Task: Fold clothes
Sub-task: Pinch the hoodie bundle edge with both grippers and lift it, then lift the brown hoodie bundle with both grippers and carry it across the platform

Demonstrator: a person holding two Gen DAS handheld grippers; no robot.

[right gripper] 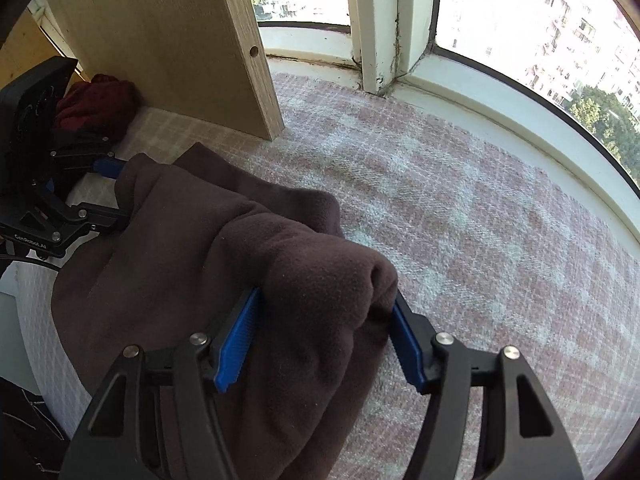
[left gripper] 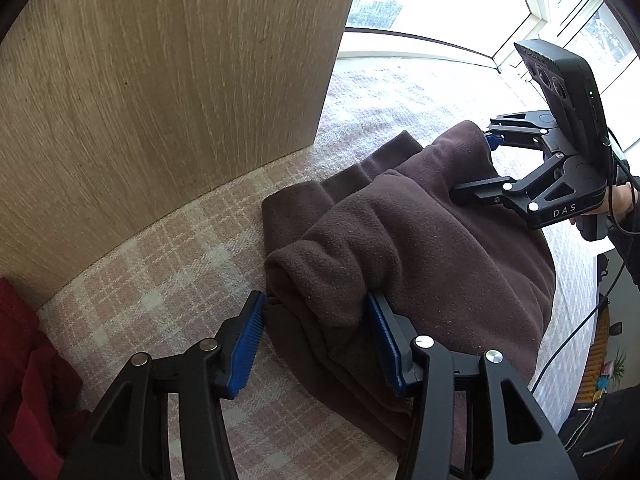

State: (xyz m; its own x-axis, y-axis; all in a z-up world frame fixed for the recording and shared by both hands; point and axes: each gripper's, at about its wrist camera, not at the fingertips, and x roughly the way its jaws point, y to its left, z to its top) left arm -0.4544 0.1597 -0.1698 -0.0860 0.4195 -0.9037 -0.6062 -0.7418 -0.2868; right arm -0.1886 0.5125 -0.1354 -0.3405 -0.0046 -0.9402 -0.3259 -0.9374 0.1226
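A bunched brown garment (left gripper: 420, 240) is being clamped by the left gripper (left gripper: 316, 344) and right gripper (right gripper: 326, 340). A wooden panel (left gripper: 160, 100) is standing just beyond, a red cloth (right gripper: 96, 104) being kept beside it.

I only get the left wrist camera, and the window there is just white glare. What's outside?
Observer: Apartment blocks and green trees.
Operator: Does the right gripper really hold the brown garment? Cloth hides its tips for me.
Observer: Yes, a thick bunch sits between its blue pads, and both press on it.
Operator: Anything on the wooden board's narrow edge?
Observer: One small round hole, high up.
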